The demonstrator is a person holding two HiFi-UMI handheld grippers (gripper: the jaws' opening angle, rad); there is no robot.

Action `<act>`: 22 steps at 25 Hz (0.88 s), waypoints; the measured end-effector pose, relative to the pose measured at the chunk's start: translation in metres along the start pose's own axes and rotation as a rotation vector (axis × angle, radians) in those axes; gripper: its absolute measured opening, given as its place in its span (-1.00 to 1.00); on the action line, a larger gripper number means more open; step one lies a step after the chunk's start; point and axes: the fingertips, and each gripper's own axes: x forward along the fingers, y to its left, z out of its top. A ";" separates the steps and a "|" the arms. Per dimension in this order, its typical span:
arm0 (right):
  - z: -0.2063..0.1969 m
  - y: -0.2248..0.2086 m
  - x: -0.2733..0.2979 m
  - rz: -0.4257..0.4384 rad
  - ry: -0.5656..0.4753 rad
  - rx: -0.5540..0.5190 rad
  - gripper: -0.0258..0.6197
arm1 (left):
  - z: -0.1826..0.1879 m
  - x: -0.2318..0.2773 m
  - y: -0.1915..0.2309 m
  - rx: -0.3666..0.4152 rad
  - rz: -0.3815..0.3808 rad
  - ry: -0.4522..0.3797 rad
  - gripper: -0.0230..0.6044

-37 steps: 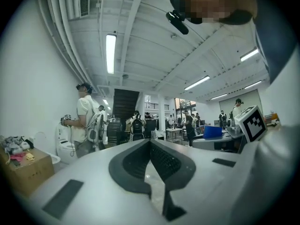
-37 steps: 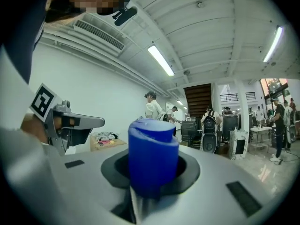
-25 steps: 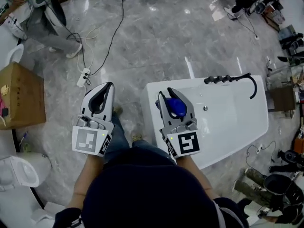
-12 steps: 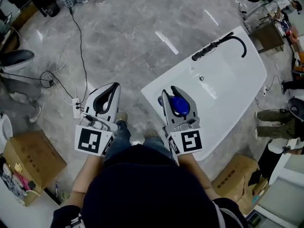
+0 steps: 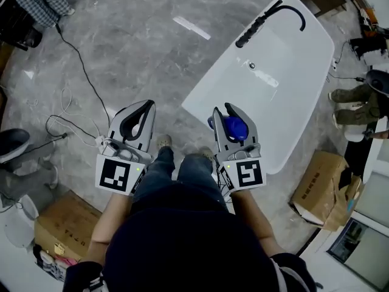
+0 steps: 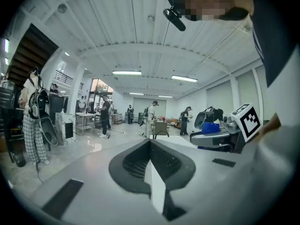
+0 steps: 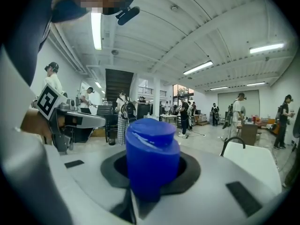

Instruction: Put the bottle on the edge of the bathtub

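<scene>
Bottle [image 7: 151,156] held, tub [image 5: 285,72] ahead
Our right gripper [image 5: 234,125] clamps its fingers on the bottle near the tub; left gripper [image 5: 138,119] has fingers closed, empty. Set it down off-centre and we tip it in.

In the head view the bathtub [image 5: 292,102] has swung from three o'clock, where it lay level, to one o'clock, where it slants, and its black faucet [image 5: 267,18] now sits near the top edge. The cardboard box [image 5: 67,227] has slid from nine to seven o'clock. A second box [image 5: 319,187] has come in at four o'clock.
</scene>
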 end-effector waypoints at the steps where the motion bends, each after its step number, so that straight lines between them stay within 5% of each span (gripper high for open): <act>1: -0.005 -0.001 0.001 -0.012 0.008 0.010 -0.57 | -0.003 0.004 0.000 -0.002 -0.024 0.002 -0.85; 9: -0.041 -0.011 0.010 -0.045 0.024 0.040 -0.57 | -0.022 0.038 -0.021 -0.010 -0.144 0.030 -0.85; 14: -0.074 -0.025 0.035 -0.011 0.014 0.033 -0.57 | -0.039 0.068 -0.029 0.052 -0.179 0.054 -0.85; 22: -0.126 -0.030 0.081 0.052 0.001 0.010 -0.57 | -0.103 0.100 -0.028 0.088 -0.209 0.144 -0.85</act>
